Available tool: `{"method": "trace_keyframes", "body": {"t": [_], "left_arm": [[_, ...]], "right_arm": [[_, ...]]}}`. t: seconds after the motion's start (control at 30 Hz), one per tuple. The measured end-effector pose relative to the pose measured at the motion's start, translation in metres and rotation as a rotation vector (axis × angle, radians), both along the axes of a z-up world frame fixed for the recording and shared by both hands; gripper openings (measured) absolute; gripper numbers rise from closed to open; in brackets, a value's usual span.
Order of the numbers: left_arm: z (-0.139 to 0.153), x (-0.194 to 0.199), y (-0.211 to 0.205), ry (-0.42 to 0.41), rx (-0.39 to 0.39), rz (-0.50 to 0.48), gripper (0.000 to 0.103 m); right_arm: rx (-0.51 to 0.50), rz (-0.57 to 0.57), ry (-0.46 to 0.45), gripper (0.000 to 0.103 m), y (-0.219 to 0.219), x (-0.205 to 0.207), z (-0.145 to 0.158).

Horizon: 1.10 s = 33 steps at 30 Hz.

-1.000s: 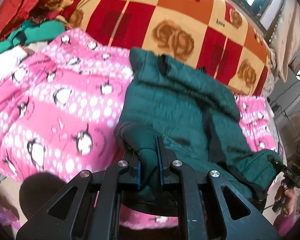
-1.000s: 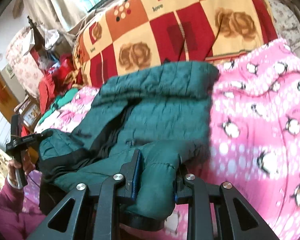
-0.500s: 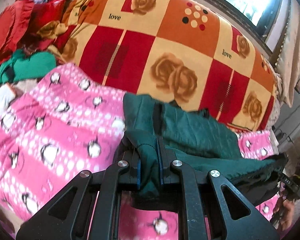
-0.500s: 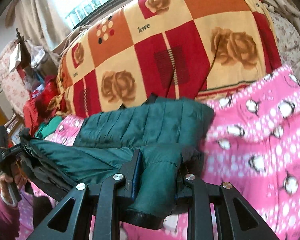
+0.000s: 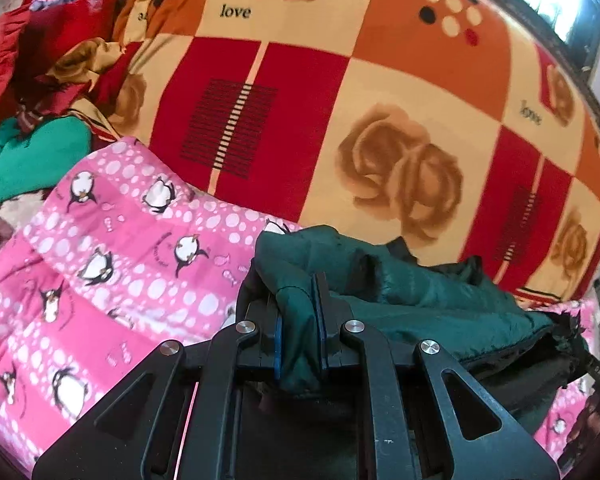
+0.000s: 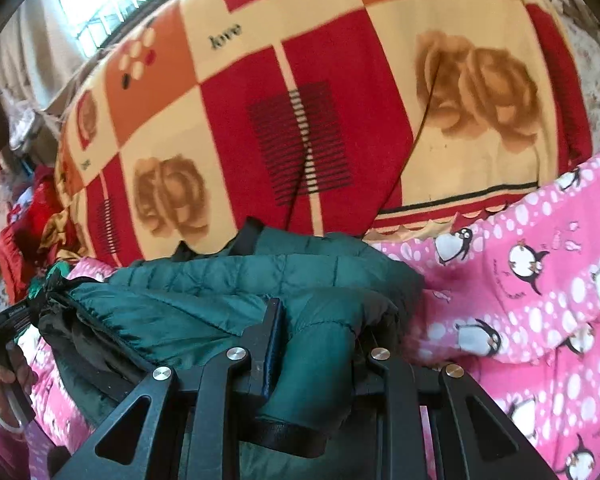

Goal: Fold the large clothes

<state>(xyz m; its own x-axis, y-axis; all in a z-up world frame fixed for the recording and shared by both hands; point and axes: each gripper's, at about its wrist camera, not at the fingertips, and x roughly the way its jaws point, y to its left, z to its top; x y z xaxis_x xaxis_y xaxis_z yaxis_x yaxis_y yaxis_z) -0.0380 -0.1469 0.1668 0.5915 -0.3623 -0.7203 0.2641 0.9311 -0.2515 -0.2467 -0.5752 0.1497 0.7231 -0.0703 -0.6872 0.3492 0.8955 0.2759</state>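
A dark green quilted jacket (image 5: 428,300) lies doubled over on a pink penguin blanket (image 5: 112,256). My left gripper (image 5: 298,312) is shut on a bunched corner of the jacket's near edge. My right gripper (image 6: 316,336) is shut on the jacket's other near corner, and the jacket (image 6: 220,300) stretches between the two. The near edge is lifted over the far part, close to the jacket's back edge. The left gripper also shows at the left edge of the right wrist view (image 6: 8,320), held in a hand.
A large red, orange and cream rose-patterned blanket (image 5: 340,100) rises behind the jacket. Red and green clothes (image 5: 40,80) are piled at the far left. The pink blanket (image 6: 540,280) extends to the right. A window (image 6: 100,8) is behind.
Both grippers have carried the jacket's near edge up and forward over its far part, so the jacket now lies doubled. Both stay shut on the fabric.
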Motion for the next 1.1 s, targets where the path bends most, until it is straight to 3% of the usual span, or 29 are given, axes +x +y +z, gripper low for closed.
{"method": "trace_keyframes", "body": {"t": [0.17, 0.27, 0.43, 0.53, 0.57, 0.6, 0.67, 0.77, 0.83, 0.87, 0.9, 1.1], "left_arm": [[-0.029, 0.026, -0.014, 0.062, 0.024, 0.012, 0.013], [-0.039, 0.035, -0.013, 0.089, -0.029, 0.013, 0.016], [-0.033, 0.035, -0.004, 0.103, -0.104, -0.041, 0.029], [-0.019, 0.025, 0.006, 0.078, -0.13, -0.045, 0.05], [-0.013, 0.021, 0.01, 0.05, -0.124, -0.025, 0.071], [-0.006, 0.016, 0.015, 0.016, -0.126, -0.007, 0.083], [0.006, 0.005, 0.024, -0.053, -0.155, 0.017, 0.084], [0.013, 0.0, 0.021, -0.054, -0.152, -0.005, 0.084], [0.013, -0.002, 0.012, -0.044, -0.145, -0.024, 0.084], [0.011, -0.003, 0.006, -0.043, -0.138, -0.033, 0.084], [0.009, -0.004, -0.001, -0.044, -0.125, -0.044, 0.084], [-0.019, -0.004, -0.04, 0.005, -0.053, -0.084, 0.084]], "right_arm": [[0.078, -0.04, 0.05, 0.023, -0.019, 0.029, -0.031], [0.096, -0.062, 0.062, 0.024, -0.022, 0.038, -0.045], [0.086, -0.08, 0.074, 0.027, -0.02, 0.042, -0.052], [0.101, -0.095, 0.077, 0.028, -0.021, 0.043, -0.053], [0.107, -0.102, 0.079, 0.029, -0.022, 0.043, -0.053], [0.109, -0.107, 0.081, 0.029, -0.021, 0.043, -0.052], [0.11, -0.112, 0.086, 0.031, -0.021, 0.044, -0.051], [0.141, -0.117, 0.055, 0.036, -0.022, 0.043, -0.042], [0.187, -0.119, -0.032, 0.05, -0.023, 0.032, -0.029], [0.201, -0.121, -0.058, 0.069, -0.023, 0.028, -0.024], [0.198, -0.132, -0.082, 0.081, -0.02, 0.024, -0.018], [0.069, -0.069, -0.165, 0.081, 0.006, 0.014, 0.015]]}}
